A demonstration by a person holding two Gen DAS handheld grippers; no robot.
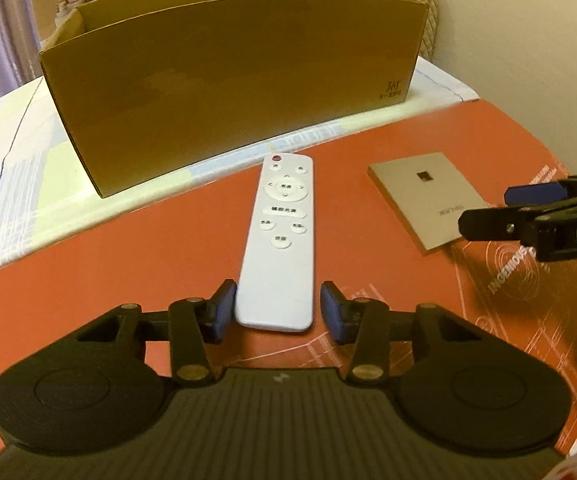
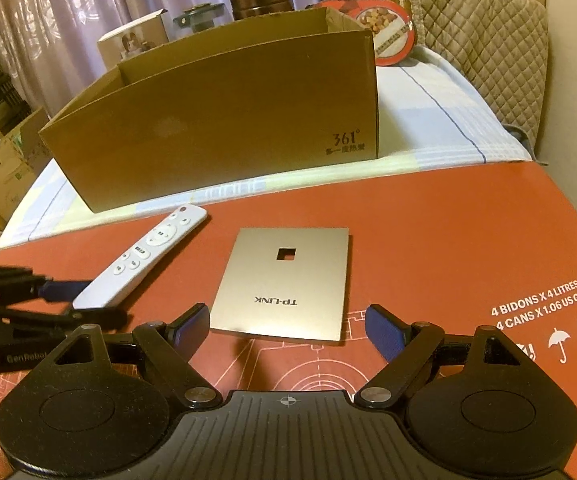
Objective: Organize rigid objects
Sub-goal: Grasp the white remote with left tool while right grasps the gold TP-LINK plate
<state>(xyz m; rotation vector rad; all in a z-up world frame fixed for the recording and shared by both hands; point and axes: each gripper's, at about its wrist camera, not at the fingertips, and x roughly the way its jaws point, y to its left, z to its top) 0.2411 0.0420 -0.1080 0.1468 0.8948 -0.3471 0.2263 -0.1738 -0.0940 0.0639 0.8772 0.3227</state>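
- While both tools sit low over the red printed cardboard sheet (image 2: 448, 240), the step in hand looks like the first pick-up: nothing appears gripped yet, and whether the open brown cardboard box (image 1: 228, 92) beyond the fingertips holds anything cannot be seen.
- Between the spread jaws of the left gripper (image 1: 276, 310) lies the near end of the slim white plastic remote control (image 1: 282, 236); the left blue pad (image 1: 224, 308) looks just beside or touching it, the right pad apart.
- Just ahead of the right gripper (image 2: 288, 328), jaws wide and holding nothing, lies the flat grey square TP-LINK plate (image 2: 288, 280), its near edge between the pads.
- Next, the left jaws likely need to close squarely on the remote, then lift it over the box wall.
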